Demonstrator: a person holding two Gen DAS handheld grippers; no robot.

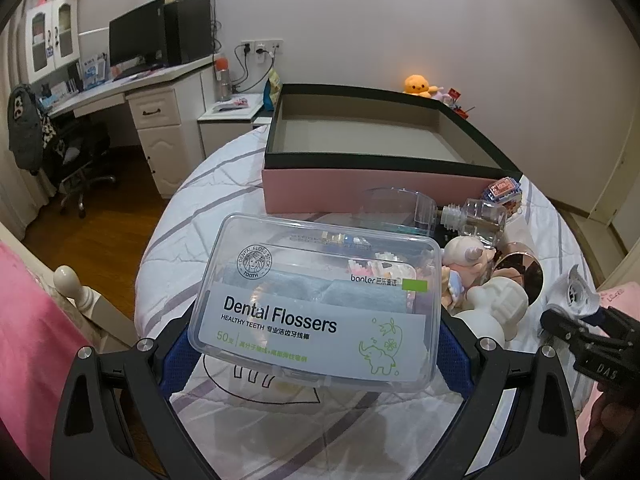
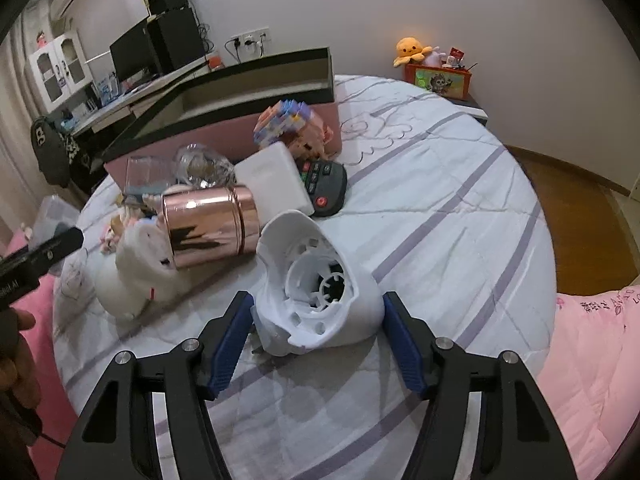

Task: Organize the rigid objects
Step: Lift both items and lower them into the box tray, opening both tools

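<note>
My left gripper (image 1: 316, 344) is shut on a clear dental flossers box (image 1: 316, 300) and holds it above the bed. Beyond it stands an open pink box with a dark rim (image 1: 372, 188), seen too in the right wrist view (image 2: 240, 120). My right gripper (image 2: 318, 320) is shut on a white plastic shell part (image 2: 316, 276), its blue pads (image 2: 230, 340) on either side. The right gripper also shows at the right edge of the left wrist view (image 1: 576, 304).
A pile lies on the striped sheet (image 2: 440, 208): a rose-gold can (image 2: 208, 228), a white figurine (image 2: 132, 272), a block model (image 2: 292, 124), a white box (image 2: 276, 184), a dark remote (image 2: 326, 188), clear bottles (image 1: 476, 216). A desk (image 1: 132, 88) stands left.
</note>
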